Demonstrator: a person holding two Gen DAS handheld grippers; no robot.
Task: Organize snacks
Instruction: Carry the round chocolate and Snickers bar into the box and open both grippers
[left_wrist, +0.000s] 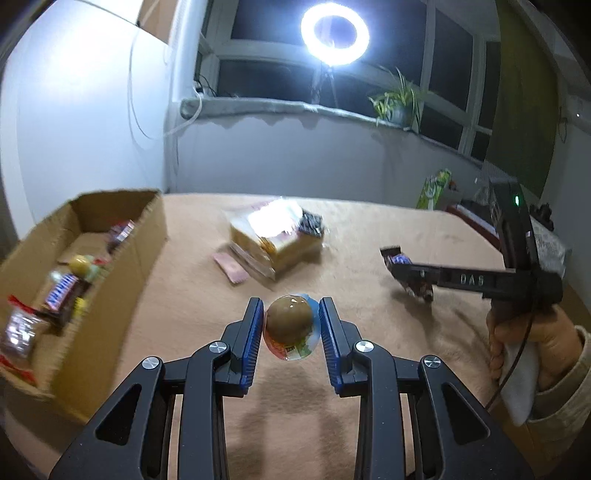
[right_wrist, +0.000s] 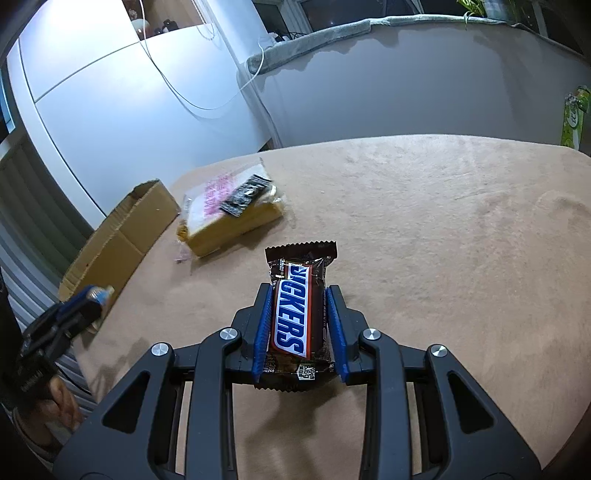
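My left gripper (left_wrist: 291, 325) is shut on a round packaged egg snack (left_wrist: 291, 326), brown on top with a coloured wrapper, held above the tan table. My right gripper (right_wrist: 299, 325) is shut on a Snickers bar (right_wrist: 298, 314) and holds it just above the table. In the left wrist view the right gripper (left_wrist: 410, 273) shows at the right with the bar (left_wrist: 402, 264). The left gripper (right_wrist: 83, 306) shows at the left edge of the right wrist view. An open cardboard box (left_wrist: 92, 236) holding several snacks, among them Snickers bars and another egg, sits at the table's left.
A wrapped bread loaf (left_wrist: 277, 236) with a dark packet on top lies mid-table, also in the right wrist view (right_wrist: 232, 218). A pink slip (left_wrist: 231, 266) lies beside it. A ring light (left_wrist: 334, 35) and plant (left_wrist: 397, 99) stand by the window. The table's edge (right_wrist: 569, 435) curves at right.
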